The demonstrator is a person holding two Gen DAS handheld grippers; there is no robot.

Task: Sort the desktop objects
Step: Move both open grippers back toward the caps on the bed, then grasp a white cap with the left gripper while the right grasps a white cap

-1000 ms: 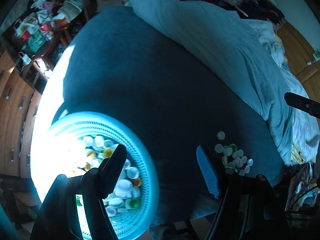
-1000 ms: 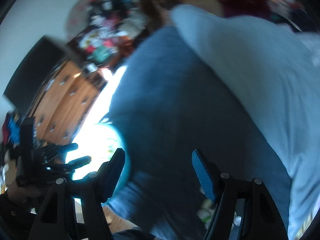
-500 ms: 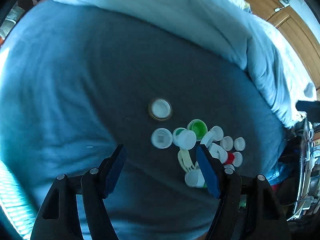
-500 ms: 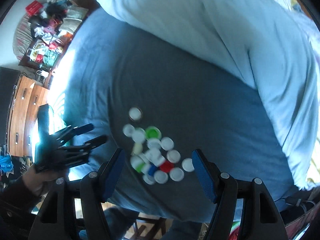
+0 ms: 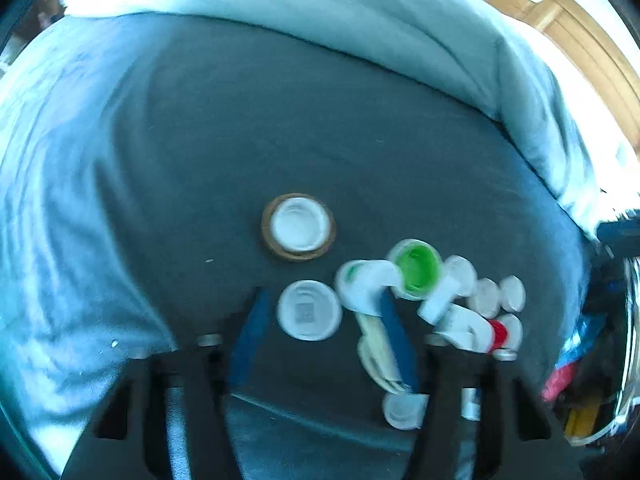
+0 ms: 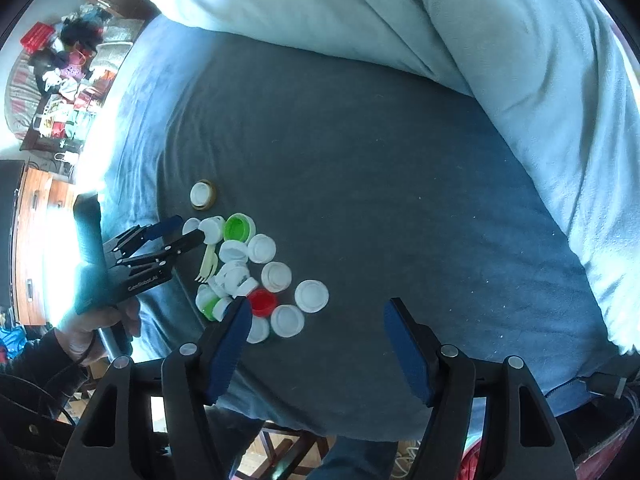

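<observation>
Fingers (image 5: 250, 336) of the left gripper (image 5: 322, 299) are closing with a white cap that bears a printed code (image 5: 309, 310) between them. A sliver of dark sheet shows on each side of the cap, so the pads do not press on it. The right-hand finger lies across a cream plastic fork (image 5: 374, 350). In the right wrist view the person's left hand (image 6: 90, 330) grips the tool at the left edge of the pile.

The right gripper (image 6: 316, 312) has its fingers (image 6: 230, 340) well apart and holds nothing. Its left finger overlaps the near edge of the pile.

All the pieces lie on the bed's dark sheet (image 6: 360, 160), near its left front. There is one fork, one red cap (image 6: 262, 302), one large cap with a green inside (image 6: 239, 228), and one small green-and-white cap (image 6: 208, 305) at the near left. One white cap in a brown ring (image 6: 203, 195) sits apart on the far side. The plain white caps number at least ten, but the tight huddle in the middle blocks an exact count. One pale blue duvet (image 6: 480, 40) is bunched along the far and right side.

Half a second ago the left fingers stood much wider and the coded cap lay ahead of their tips; now it sits between them. The caps themselves lie as they did. A second ago the left wrist view showed a turquoise basket of caps, which is now out of view.
</observation>
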